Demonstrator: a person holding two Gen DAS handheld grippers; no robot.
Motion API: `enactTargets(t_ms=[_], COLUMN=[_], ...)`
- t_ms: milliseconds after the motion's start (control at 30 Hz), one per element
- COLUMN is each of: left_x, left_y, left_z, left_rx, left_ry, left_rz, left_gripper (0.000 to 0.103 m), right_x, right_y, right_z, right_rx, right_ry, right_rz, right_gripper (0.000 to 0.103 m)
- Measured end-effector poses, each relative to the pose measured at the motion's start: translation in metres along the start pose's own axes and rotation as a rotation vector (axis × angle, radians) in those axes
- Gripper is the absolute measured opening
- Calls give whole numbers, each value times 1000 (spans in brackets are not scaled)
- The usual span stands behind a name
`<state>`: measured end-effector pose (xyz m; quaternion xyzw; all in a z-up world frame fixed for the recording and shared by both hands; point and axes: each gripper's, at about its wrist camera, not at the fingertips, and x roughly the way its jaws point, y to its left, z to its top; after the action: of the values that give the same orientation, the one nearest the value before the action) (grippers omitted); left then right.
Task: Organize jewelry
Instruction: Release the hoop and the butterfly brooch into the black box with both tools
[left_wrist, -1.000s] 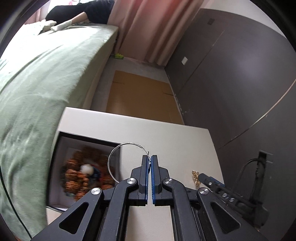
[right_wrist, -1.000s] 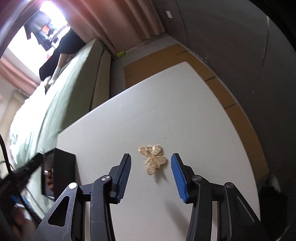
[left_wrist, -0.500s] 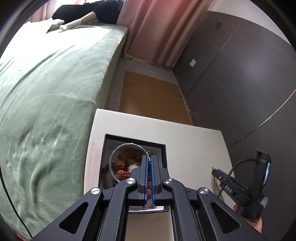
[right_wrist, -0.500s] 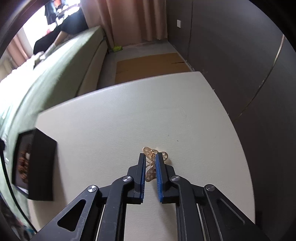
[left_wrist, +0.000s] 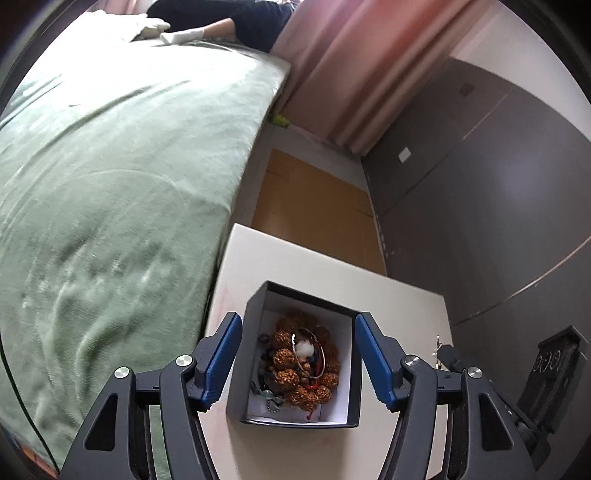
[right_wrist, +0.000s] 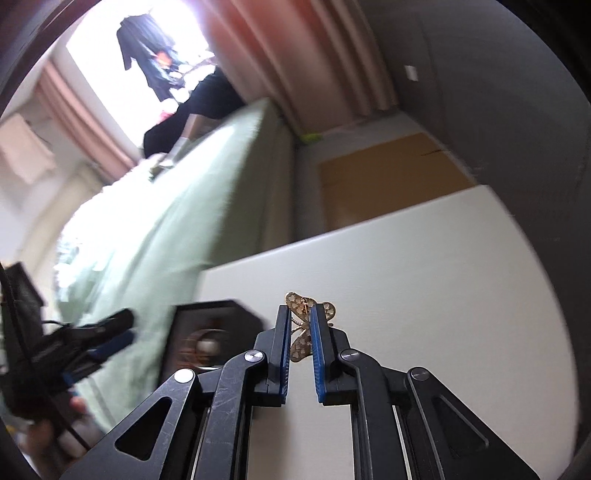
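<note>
right hand-held gripper (right_wrist: 300, 317) pinching butterfly brooch (right_wrist: 303, 325), long axis along fingers | left hand-held gripper (left_wrist: 297, 354) opening, nothing between

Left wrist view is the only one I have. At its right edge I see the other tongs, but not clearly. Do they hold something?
Observer: Yes. The right tongs are shut on a gold butterfly brooch, held above the white table.
Operator: Which part of it sticks out?
Observer: Its upper wings show past the tips; the lower wings sit between the blue pads.
Operator: Where is the box from there?
Observer: The black box lies to the left of the brooch, blurred, near the table edge beside the green bed.
</note>
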<state>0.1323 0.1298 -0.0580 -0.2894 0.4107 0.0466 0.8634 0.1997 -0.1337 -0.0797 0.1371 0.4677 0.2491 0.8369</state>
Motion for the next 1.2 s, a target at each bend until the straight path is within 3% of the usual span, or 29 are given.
enactTargets(t_ms=[167,267,300,333,367,400,667,1200], left_x=[-2,-6,-7,-8,-9,-9,-13,-43], left_y=[12,17,19,20,22,23,12,-25], left_z=[4,7,7,7,7,7,0,-32], left_rx=[-38,-54,-58,-61,-66,-69,-56,16], left_ry=[-8,-25,-30,-33,-34,-35,-40,-91], left_rz=[13,20,24,26,29,30,47,62], left_gripper=[65,65,65,65,65,65,65,65], right_x=[13,25,31,36,38,37,18,-37], right_y=[22,37,40,41,40,38,18,7], right_z=[-5,-5,-6,-6,-7,-8,-7,-25], right_rx=[16,31,42,49,54,59,112,51], right_ry=[16,39,64,83,89,74,51,27], right_rz=[147,278,307,305,289,269,223,63], right_gripper=[12,13,17,25,39,45,45,52])
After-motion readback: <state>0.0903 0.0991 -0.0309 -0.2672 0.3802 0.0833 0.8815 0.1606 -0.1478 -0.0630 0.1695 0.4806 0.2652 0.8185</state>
